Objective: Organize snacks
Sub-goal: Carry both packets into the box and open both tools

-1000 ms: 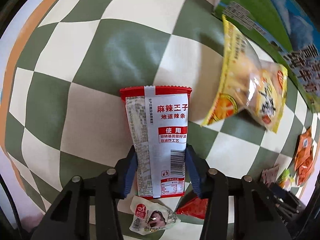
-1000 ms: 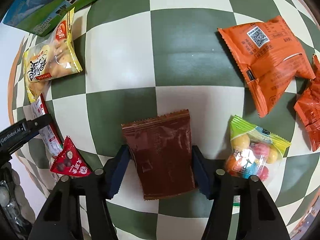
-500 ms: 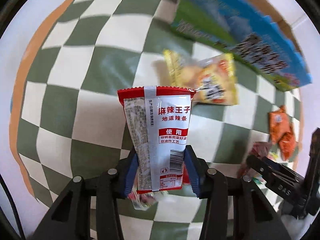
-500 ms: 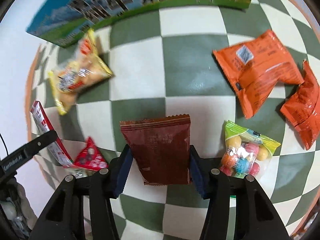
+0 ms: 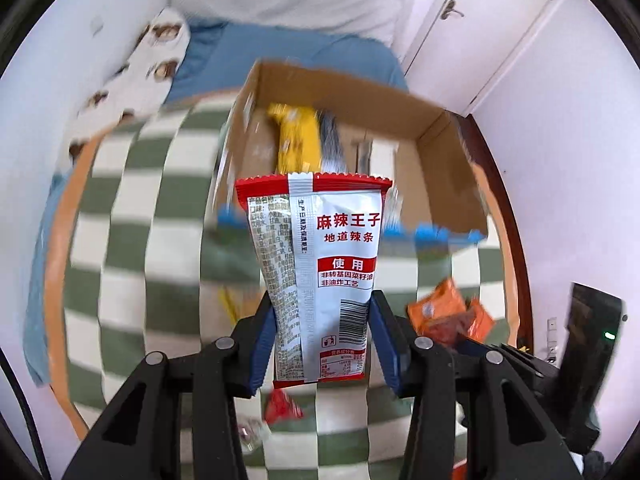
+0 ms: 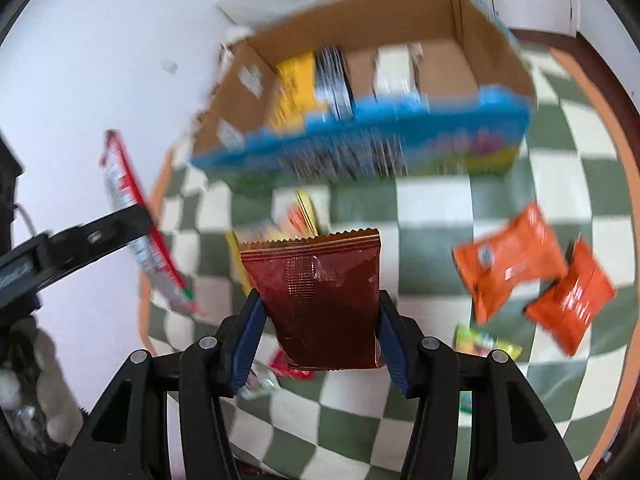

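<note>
- Both of your tools now tilt up from the checkered surface (image 6: 420,216) toward the cardboard box (image 5: 436,152), which a second ago showed only as an edge at the top of each frame.
- Your left tool (image 5: 322,340) is clamped on the red-and-white spicy strip packet (image 5: 320,276), held upright mid-frame, in front of the box's opening.
- Your right tool (image 6: 320,334) grips the dark red packet (image 6: 316,296), lifted clear of the surface.
- Inside the box you can see a yellow packet (image 6: 294,84) and a dark striped one (image 6: 332,80) already stowed.
- Left to do, as I judge it: drop these two in, then gather the orange packets (image 6: 512,260), the candy bag (image 6: 486,342) at lower right, and the small red packet (image 5: 282,406) under your left tool.
</note>
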